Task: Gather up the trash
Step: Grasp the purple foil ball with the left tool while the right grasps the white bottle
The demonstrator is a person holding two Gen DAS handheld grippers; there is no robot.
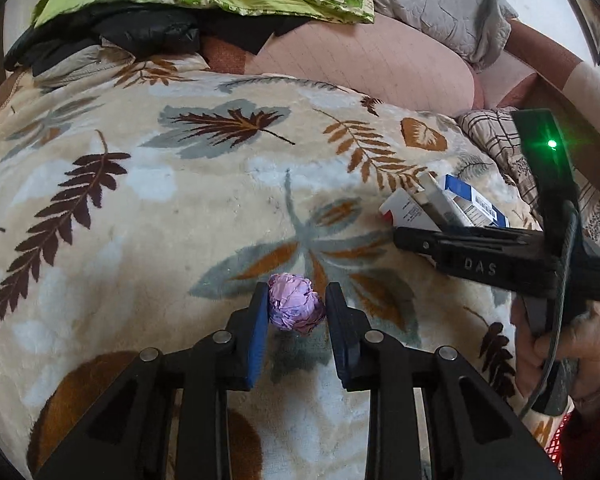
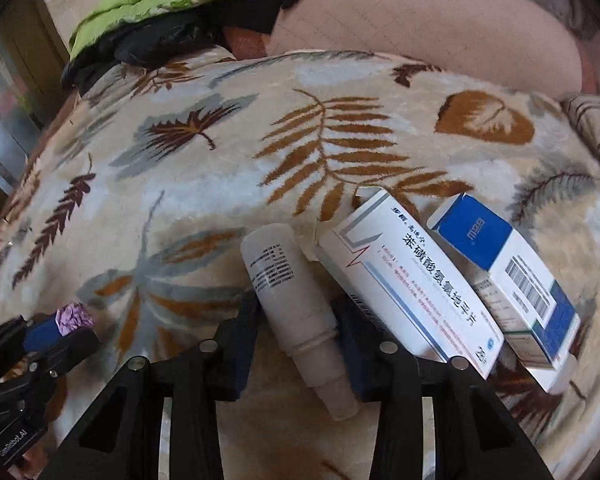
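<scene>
Step in hand: both grippers are closing in on separate pieces of trash on the leaf-print fleece blanket (image 1: 148, 208).

The left gripper (image 1: 297, 312) is bracketing a crumpled purple paper ball (image 1: 296, 303). The ball is sitting between the blue pads (image 1: 258, 332): the left pad is looking like it is touching the ball, and a thin gap is showing on the right side. So the jaws are part-closed around it and not yet clamping, though contact is hard to call from this angle. In the right wrist view the same ball (image 2: 74, 317) is showing at the tip of the left gripper (image 2: 60, 326).

The right gripper (image 2: 298, 324) is standing with its fingers spread apart, straddling a white plastic spray bottle (image 2: 290, 296) that is lying on its side, nozzle end pointing back toward the camera. Neither finger is visibly pressing it. Just right of the bottle, a white medicine carton with Chinese print (image 2: 412, 280) is lying touching or overlapping the right finger, and a blue-and-white carton with a barcode (image 2: 508, 280) is lying just beside that one.

Next move, as I judge it: the left needs to finish squeezing on the ball and lift; the right needs to close on the bottle body without catching the white carton edge. No bin is showing in either view, so the drop point is unknown.
</scene>
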